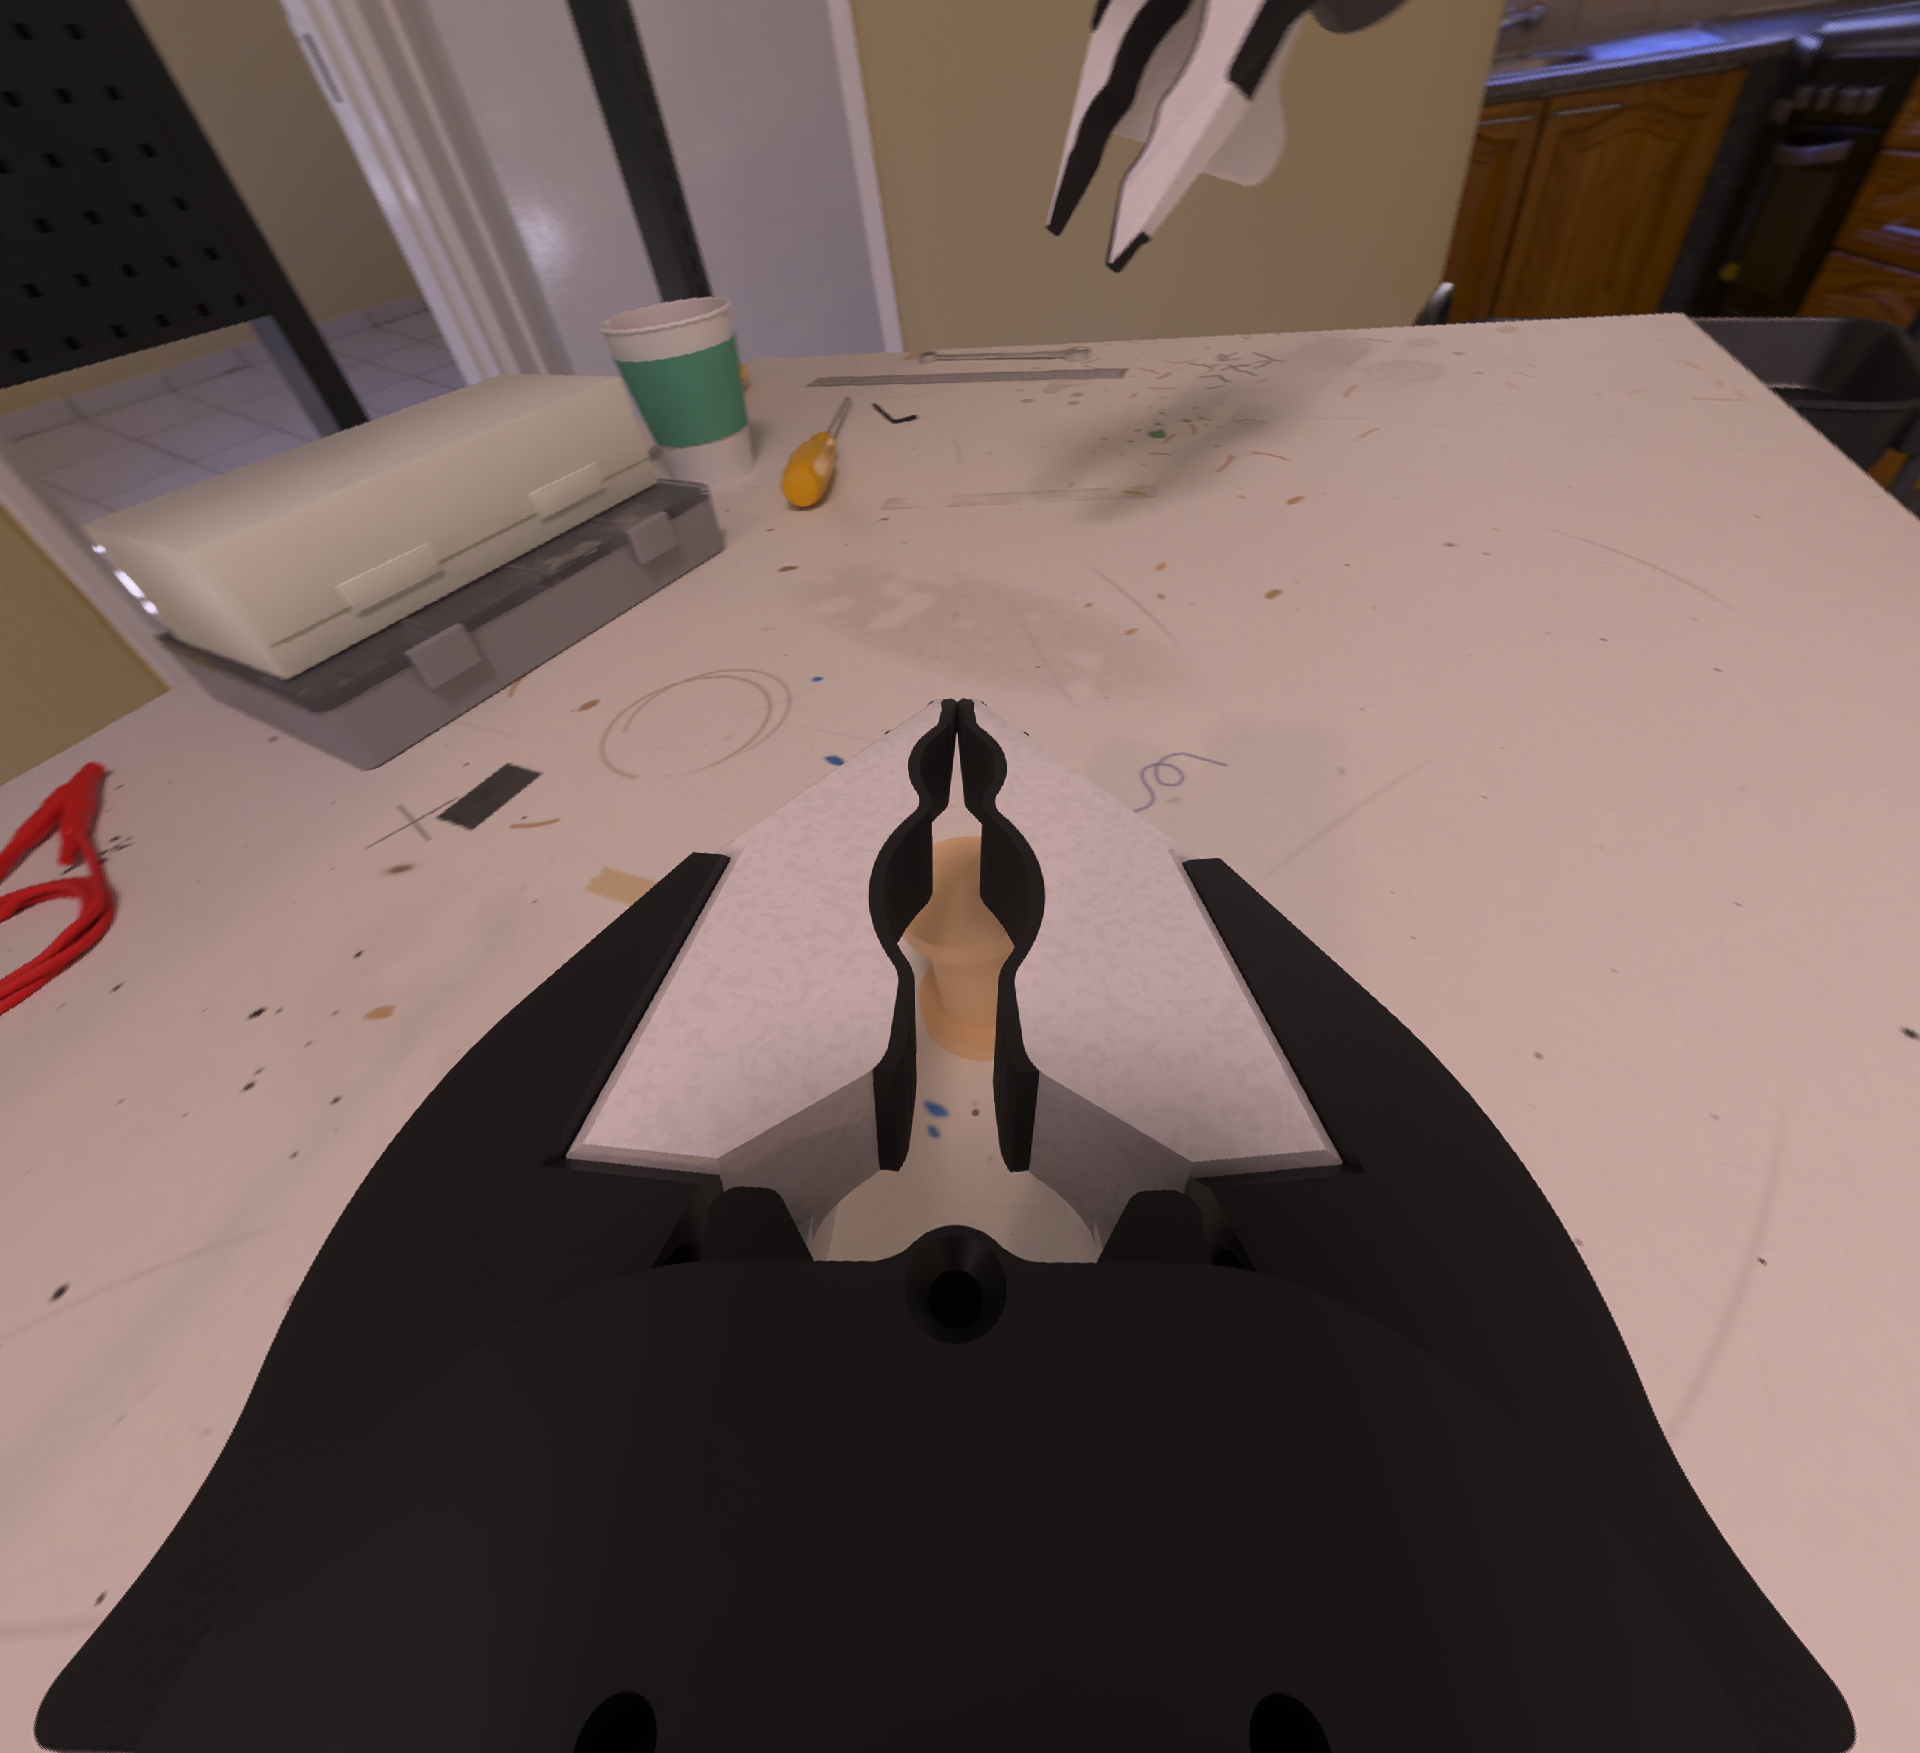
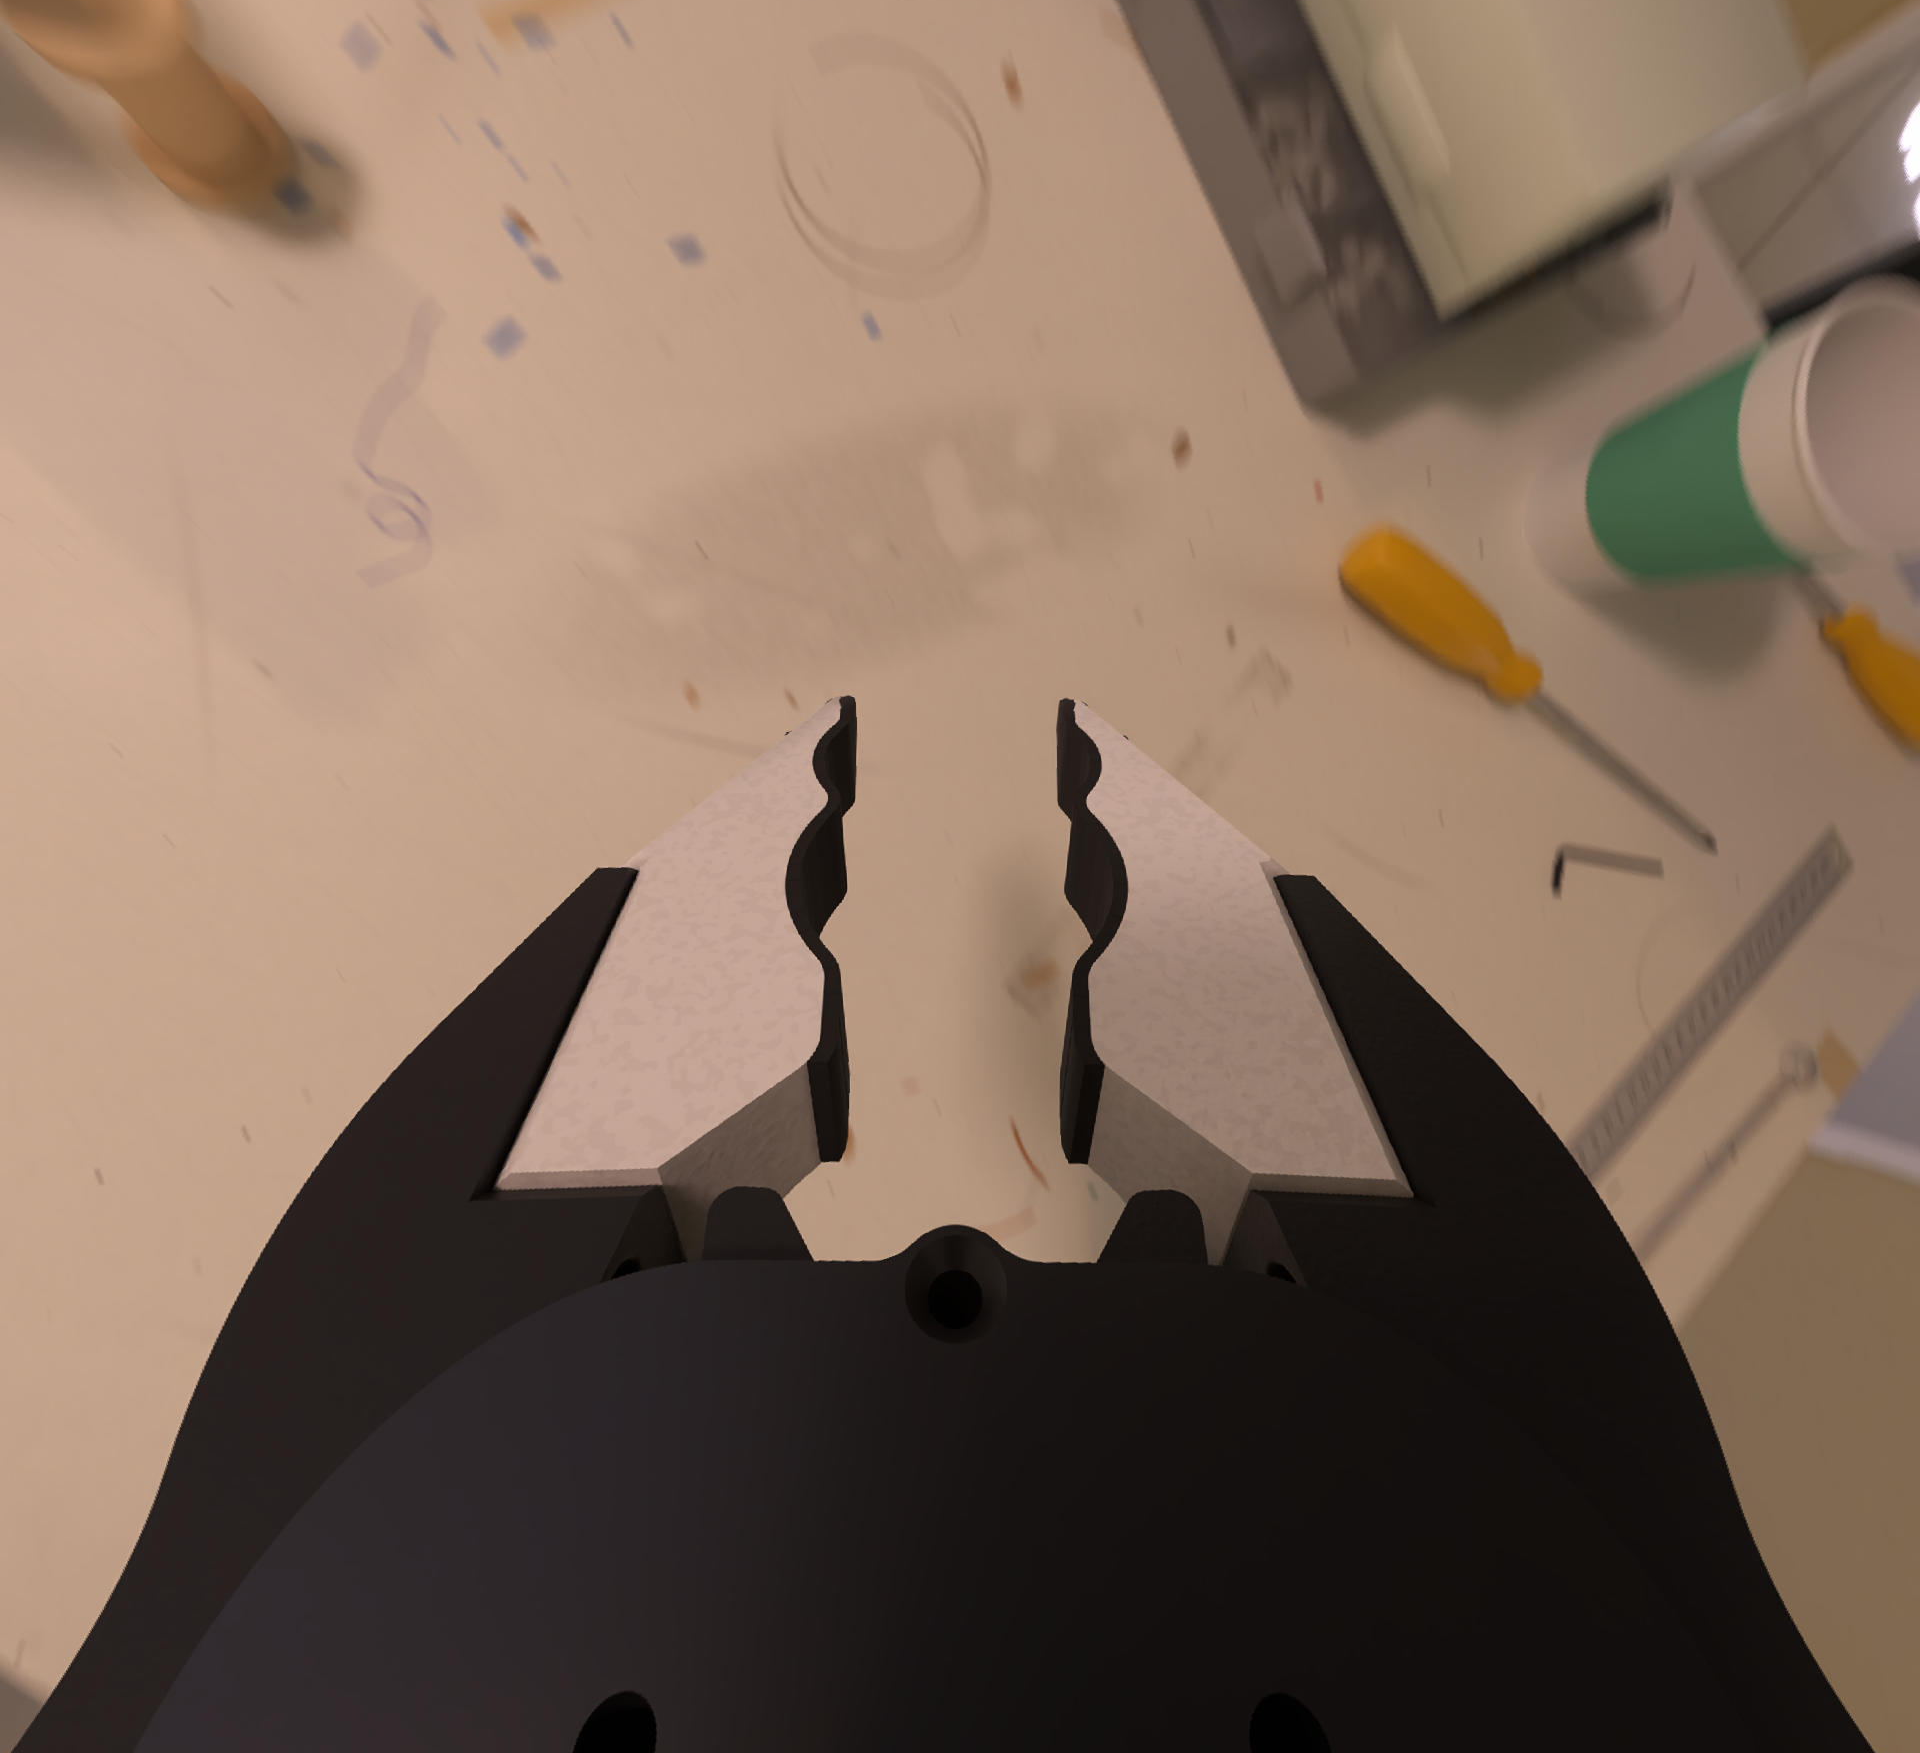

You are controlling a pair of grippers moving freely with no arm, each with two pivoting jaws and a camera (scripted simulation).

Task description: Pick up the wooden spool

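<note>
Readable text: none, operator.
You get no legible words, brands or numbers in either view. The counter [image 1: 1351,664] carries only pen scribbles, a blue loop and a small cross mark, none of them forming letters you can read. The metal ruler [image 2: 1714,997] at the counter's edge shows graduation ticks, but its figures are too blurred to make out. The paper cup [image 1: 681,384] bears a plain green band, with nothing printed that you can see.
</note>
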